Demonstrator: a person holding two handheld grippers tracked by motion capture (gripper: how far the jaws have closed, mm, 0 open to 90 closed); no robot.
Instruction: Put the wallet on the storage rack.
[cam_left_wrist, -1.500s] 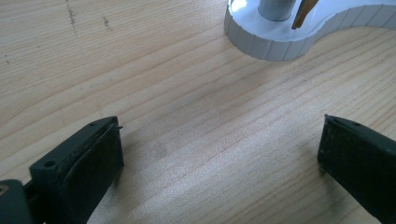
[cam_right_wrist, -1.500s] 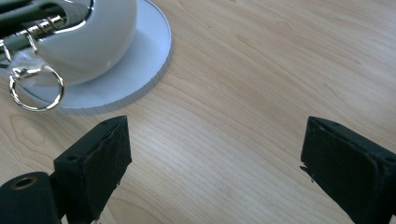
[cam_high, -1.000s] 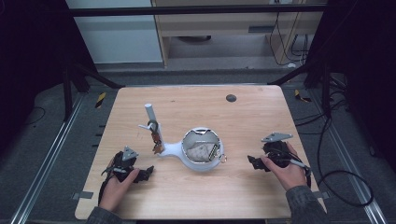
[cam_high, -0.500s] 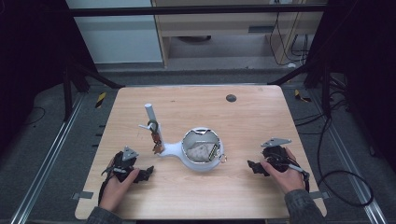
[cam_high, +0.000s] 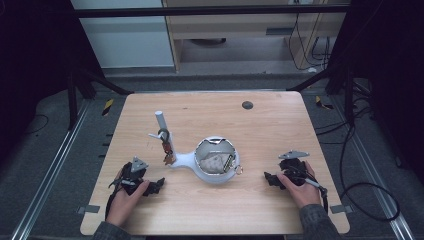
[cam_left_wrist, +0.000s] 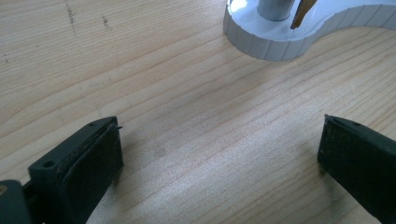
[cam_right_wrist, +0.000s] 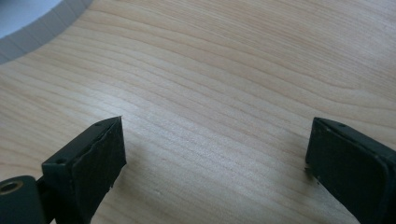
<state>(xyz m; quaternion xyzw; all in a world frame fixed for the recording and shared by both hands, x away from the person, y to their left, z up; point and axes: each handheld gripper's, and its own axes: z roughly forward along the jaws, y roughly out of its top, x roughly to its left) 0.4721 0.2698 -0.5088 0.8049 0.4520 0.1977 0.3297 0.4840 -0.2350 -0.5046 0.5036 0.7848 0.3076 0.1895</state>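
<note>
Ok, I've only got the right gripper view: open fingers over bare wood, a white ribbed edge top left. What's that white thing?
Observer: The round dish of a white stand; something pale and crumpled lies in it.
Operator: Where's my right gripper relative to it?
Observer: The right gripper sits to the dish's right, apart from it. Its fingers have just been opening, with nothing between them.
Operator: And the left one?
Observer: The left gripper rests open, aimed at the stand's small end, where a post stands with trinkets hanging.
</note>
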